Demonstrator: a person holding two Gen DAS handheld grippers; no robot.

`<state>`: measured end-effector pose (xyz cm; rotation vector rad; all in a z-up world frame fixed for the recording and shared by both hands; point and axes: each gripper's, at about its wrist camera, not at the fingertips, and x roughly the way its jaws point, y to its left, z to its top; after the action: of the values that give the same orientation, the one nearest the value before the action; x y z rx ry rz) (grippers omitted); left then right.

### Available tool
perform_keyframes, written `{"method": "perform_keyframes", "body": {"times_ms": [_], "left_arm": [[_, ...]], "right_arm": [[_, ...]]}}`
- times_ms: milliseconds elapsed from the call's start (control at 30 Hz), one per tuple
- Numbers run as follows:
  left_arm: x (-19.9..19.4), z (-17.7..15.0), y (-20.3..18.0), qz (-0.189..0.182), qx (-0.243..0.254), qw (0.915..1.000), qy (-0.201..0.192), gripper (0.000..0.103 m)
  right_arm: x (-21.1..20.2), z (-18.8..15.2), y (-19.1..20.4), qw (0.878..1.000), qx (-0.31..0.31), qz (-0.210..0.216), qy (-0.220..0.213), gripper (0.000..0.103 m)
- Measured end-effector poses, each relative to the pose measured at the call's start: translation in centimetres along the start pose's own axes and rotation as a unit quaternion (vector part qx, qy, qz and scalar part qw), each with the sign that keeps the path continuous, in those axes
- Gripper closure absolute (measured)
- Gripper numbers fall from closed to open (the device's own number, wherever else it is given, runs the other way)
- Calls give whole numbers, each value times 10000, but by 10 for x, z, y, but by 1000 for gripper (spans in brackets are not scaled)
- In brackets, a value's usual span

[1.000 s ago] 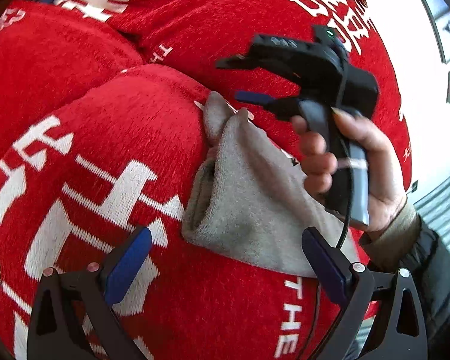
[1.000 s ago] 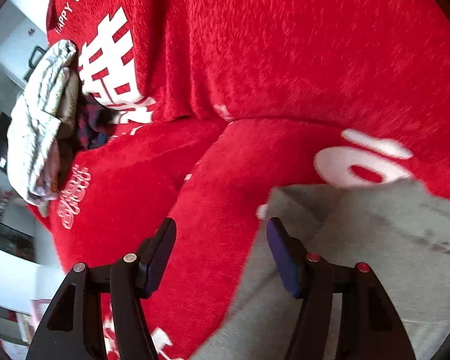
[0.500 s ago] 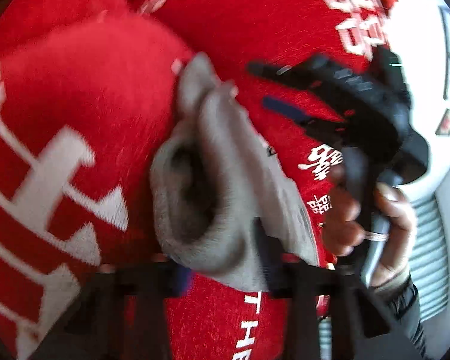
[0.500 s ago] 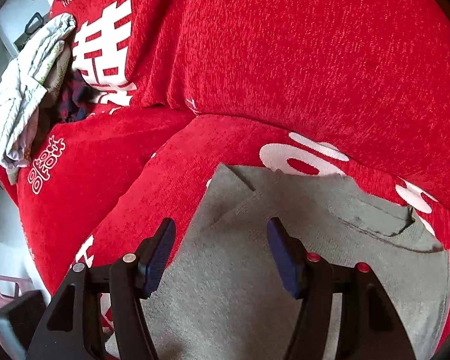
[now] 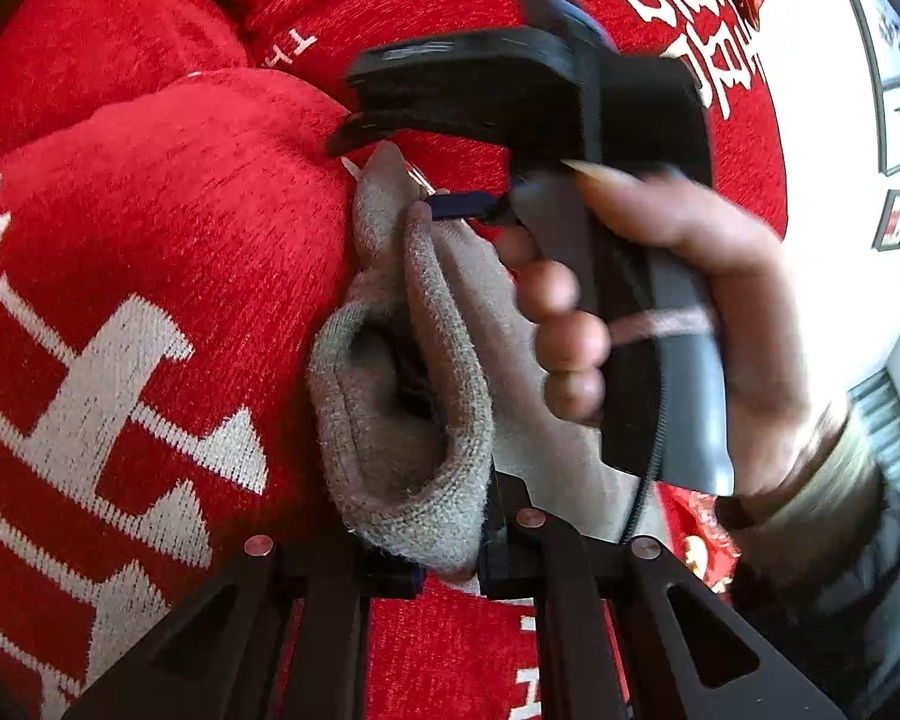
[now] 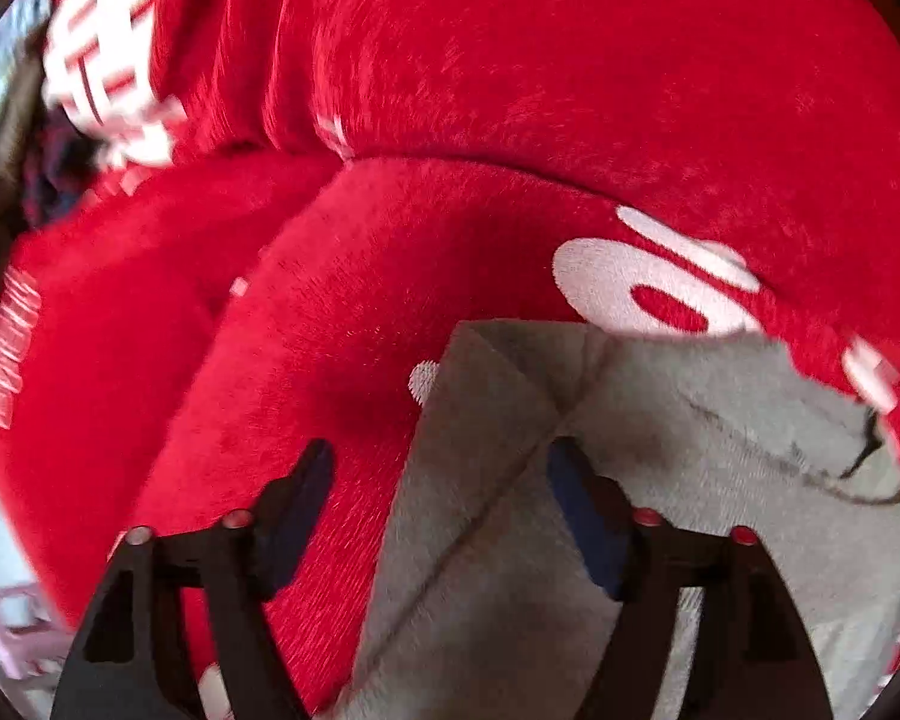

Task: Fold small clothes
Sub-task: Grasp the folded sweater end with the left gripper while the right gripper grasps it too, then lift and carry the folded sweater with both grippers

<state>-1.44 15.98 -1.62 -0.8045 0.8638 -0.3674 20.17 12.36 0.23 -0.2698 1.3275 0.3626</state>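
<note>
A grey knit garment (image 5: 402,408) lies on the red sofa cover (image 5: 120,228). My left gripper (image 5: 444,570) is shut on its bunched near edge, which bulges up between the jaws. In the left wrist view a hand (image 5: 690,300) holds my right gripper (image 5: 408,174) over the garment's far corner. The right wrist view looks steeply down on the garment (image 6: 690,420). There my right gripper (image 6: 441,480) has its jaws opening and straddles the garment's left edge. Its right finger is over the cloth, its left finger over the red cover. The pads do not press on anything.
The red cover (image 6: 510,90) with white characters wraps rounded sofa cushions all around. A blurred heap of other clothes (image 6: 48,168) lies at the far left. A white wall with framed pictures (image 5: 894,60) stands to the right.
My left gripper went from wide open to shut on the garment's near edge. My right gripper tilted down over the far corner and its jaws widened.
</note>
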Motion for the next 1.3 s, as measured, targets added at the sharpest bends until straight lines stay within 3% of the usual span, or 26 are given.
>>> {"method": "perform_keyframes", "body": {"times_ms": [67,167,233,267,367,500,533,600,667,733,800,1033,1300], "left_arm": [[1,2,-5,137,95,9999,1,90],[0,3,-12,333,270,9991,4,90],[1,3,-13,406,300,9987,12,91],[2,3,-14,437,313,9986,18,91],[3,4,-20,494,361,9981,4,91],[-2,1,-16,515,393,9979,6,91],[-2,1,-16,529,400,9978,13,91],[0,3,-12,534,407,9977,16,91],[-1,3,-14,558,437,9975,12,91],[-1,2,-17,612,497,9969,-1,91],[-1,2,-20,628,528,9966,-14,92],[-8,6,-30,628,578,9964,7,93],[-13,6,-69,1165,1236,9854,-109,93]], "right_arm": [[7,-1,17,9977,-395,-533,141,23],[0,-3,18,9958,-415,-802,152,25],[-14,-7,15,9940,-429,-1001,-128,26],[-25,-11,13,9933,-451,-1019,-321,26],[-32,-16,2,9951,-303,-903,-269,26],[2,-11,-7,9969,-2,-680,407,25],[8,-10,-7,9967,22,-715,395,18],[9,-8,-9,9976,34,-676,165,18],[7,-7,-13,9981,58,-616,63,30],[1,-8,-18,9966,-78,-818,-22,68],[-6,-10,-31,9986,10,-529,-75,78],[-31,-16,-68,9980,308,346,-427,82],[-67,-26,-87,9919,520,855,-782,83]]}}
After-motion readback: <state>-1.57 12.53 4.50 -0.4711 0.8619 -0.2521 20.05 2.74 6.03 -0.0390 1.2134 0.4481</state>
